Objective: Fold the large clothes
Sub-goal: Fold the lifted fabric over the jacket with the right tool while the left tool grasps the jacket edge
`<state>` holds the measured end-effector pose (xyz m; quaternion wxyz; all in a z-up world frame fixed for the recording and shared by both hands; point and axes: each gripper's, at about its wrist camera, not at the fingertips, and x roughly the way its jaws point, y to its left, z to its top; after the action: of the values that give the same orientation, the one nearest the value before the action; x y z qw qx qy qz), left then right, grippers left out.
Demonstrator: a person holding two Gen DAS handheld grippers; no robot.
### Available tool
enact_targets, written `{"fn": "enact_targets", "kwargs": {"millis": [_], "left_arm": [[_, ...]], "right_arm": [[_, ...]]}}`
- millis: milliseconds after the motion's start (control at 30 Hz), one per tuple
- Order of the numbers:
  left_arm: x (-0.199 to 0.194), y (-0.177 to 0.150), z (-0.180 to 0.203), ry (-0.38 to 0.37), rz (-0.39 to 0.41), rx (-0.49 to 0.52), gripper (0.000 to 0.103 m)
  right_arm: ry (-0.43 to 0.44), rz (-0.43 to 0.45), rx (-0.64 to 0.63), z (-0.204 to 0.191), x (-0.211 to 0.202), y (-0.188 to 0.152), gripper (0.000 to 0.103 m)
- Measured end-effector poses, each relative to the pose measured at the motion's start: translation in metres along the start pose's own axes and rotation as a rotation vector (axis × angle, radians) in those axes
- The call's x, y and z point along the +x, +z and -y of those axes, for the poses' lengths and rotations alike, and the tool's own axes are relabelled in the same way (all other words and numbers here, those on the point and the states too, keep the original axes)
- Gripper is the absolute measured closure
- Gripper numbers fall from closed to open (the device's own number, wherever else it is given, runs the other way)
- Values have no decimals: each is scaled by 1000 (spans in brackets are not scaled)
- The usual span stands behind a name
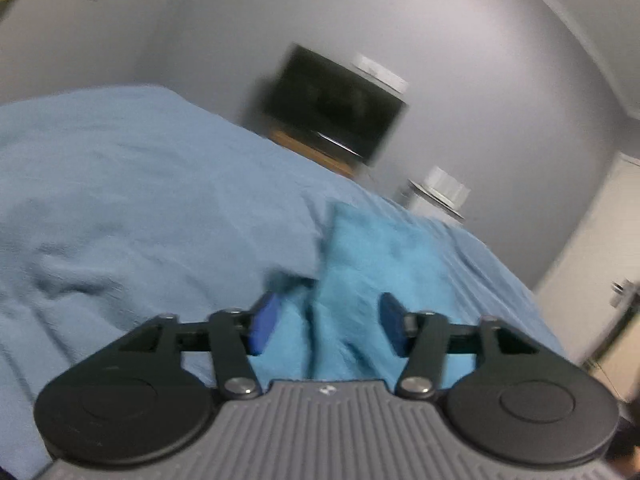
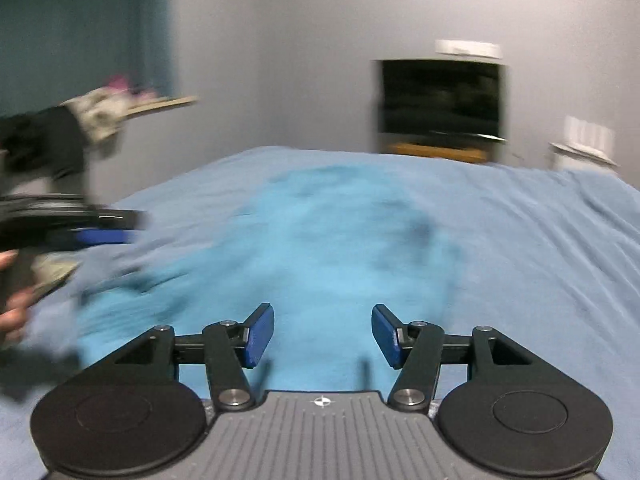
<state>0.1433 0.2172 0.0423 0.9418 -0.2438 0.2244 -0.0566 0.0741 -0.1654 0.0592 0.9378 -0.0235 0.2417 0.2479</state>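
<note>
the bright blue garment lies spread on the paler blue bedspread, near the bed's near edge, rumpled along its left side; no neat fold is visible, so the folding looks barely begun, though blur hides much. at the left, the left gripper has its jaws wide apart with a raised ridge of cloth between them, touching neither pad clearly. to the right, the right gripper hovers over the garment, jaws equally wide, holding nothing.
</note>
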Motion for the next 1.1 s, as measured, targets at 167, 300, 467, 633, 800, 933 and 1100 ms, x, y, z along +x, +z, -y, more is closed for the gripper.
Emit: {"fn": "enact_targets", "kwargs": {"millis": [167, 300, 467, 633, 800, 933, 1100], "left_arm": [[32, -14, 0, 112, -225, 59, 37], [39, -22, -1, 125, -329, 103, 39], [41, -43, 21, 179, -434, 312, 39], [37, -40, 16, 158, -429, 275, 38], [48, -41, 10, 157, -422, 274, 30], [61, -40, -1, 149, -413, 235, 25], [64, -40, -8, 139, -421, 214, 15]], "right_arm": [[-39, -31, 166, 24, 42, -3, 28], [-28, -79, 160, 26, 80, -1, 29], [-90, -83, 148, 40, 105, 4, 28], [-15, -72, 313, 78, 139, 18, 17], [45, -53, 494, 123, 167, 22, 15], [55, -27, 597, 148, 198, 23, 11], [192, -99, 783, 175, 233, 9, 5]]}}
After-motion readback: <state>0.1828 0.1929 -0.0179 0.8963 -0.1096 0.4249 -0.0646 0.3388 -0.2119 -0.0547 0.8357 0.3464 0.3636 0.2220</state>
